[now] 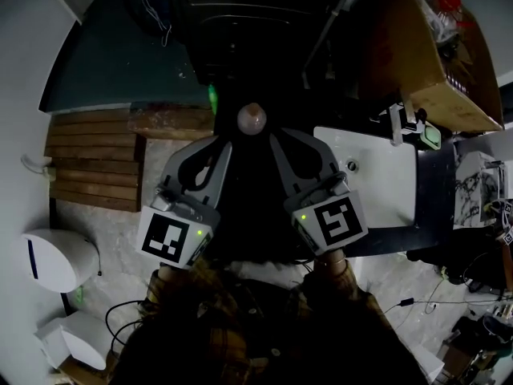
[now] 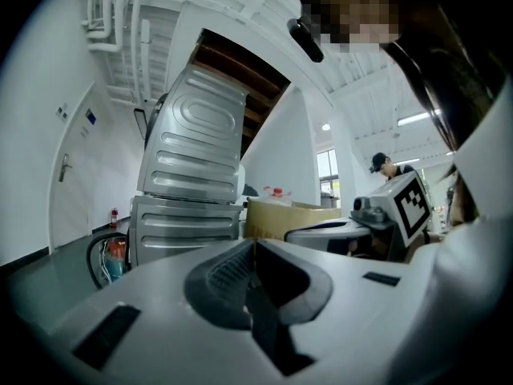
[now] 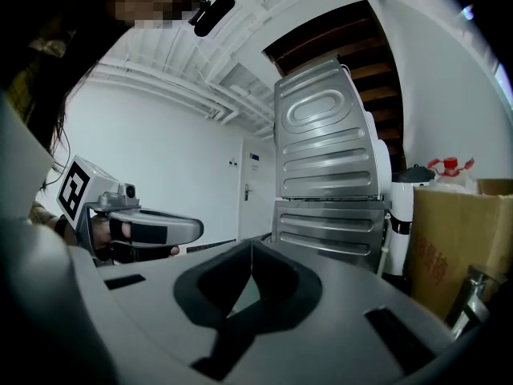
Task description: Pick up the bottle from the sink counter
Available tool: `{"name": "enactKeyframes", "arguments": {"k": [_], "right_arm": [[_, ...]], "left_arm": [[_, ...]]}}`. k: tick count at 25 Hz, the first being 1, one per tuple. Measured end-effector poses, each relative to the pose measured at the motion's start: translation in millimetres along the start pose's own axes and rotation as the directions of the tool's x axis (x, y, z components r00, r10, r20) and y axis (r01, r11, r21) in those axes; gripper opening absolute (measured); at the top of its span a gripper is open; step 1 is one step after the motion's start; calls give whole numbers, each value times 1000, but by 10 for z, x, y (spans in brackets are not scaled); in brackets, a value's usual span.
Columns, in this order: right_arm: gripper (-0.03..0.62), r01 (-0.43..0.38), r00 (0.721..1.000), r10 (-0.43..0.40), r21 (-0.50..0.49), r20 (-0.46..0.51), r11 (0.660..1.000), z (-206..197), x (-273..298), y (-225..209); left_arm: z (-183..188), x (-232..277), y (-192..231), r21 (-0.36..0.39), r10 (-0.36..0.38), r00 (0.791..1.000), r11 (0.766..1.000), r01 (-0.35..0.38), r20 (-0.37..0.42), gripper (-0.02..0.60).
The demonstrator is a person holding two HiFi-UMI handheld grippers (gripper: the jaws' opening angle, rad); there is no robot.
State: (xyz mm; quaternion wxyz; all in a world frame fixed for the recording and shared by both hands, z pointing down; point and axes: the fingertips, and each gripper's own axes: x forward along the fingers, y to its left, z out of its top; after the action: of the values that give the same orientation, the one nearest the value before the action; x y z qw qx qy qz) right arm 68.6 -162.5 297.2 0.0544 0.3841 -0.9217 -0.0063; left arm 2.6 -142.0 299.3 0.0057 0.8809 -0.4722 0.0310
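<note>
Left tongs (image 1: 222,144): jaws fully together, pads meeting along one seam in the left gripper view (image 2: 255,243), nothing between them.

Right tongs (image 1: 276,139): same state, jaws pressed together and empty in the right gripper view (image 3: 251,243).

Both tongs are held level, side by side, in front of the person. Their tips are near each other, and each one shows in the other's view. A small pale round object (image 1: 251,119) sits just beyond and between the two tips in the head view; I cannot tell what it is.

Both tongs face a grey ribbed metal cabinet (image 2: 192,167) (image 3: 329,159).

The sink bench (image 1: 433,207) lies to the right of the right tongs, with a white basin (image 1: 385,191) set in it and a tap (image 1: 397,123) at the basin's far edge. The right tongs' marker cube (image 1: 337,219) overlaps the basin's near left corner in the head view.

Bottle: I cannot pick it out with certainty. The candidate is a small pale item with a green end (image 1: 430,138), at the far edge of the sink bench just beside the tap and well apart from both tongs.

A cardboard box (image 1: 417,46) (image 2: 280,219) (image 3: 449,239) stands beyond the sink. A clear red-capped container (image 2: 276,192) (image 3: 449,167) shows over the box's top edge.

A wooden pallet (image 1: 96,159) lies on the floor at left, with a white tub (image 1: 56,259) near it.
</note>
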Motion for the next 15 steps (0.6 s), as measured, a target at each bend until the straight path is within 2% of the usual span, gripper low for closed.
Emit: {"name": "enactKeyframes", "arguments": {"k": [5, 10, 15], "right_arm": [[17, 13, 1000, -13, 13, -4, 1000, -37, 149, -18], [17, 29, 999, -29, 16, -39, 999, -171, 293, -35], [17, 40, 998, -39, 19, -55, 999, -236, 415, -57]], "left_arm": [[-14, 49, 108, -2, -18, 1000, 1000, 18, -1, 25], [-128, 132, 225, -62, -26, 999, 998, 25, -20, 25], [-239, 192, 326, -81, -40, 999, 996, 37, -35, 25]]}}
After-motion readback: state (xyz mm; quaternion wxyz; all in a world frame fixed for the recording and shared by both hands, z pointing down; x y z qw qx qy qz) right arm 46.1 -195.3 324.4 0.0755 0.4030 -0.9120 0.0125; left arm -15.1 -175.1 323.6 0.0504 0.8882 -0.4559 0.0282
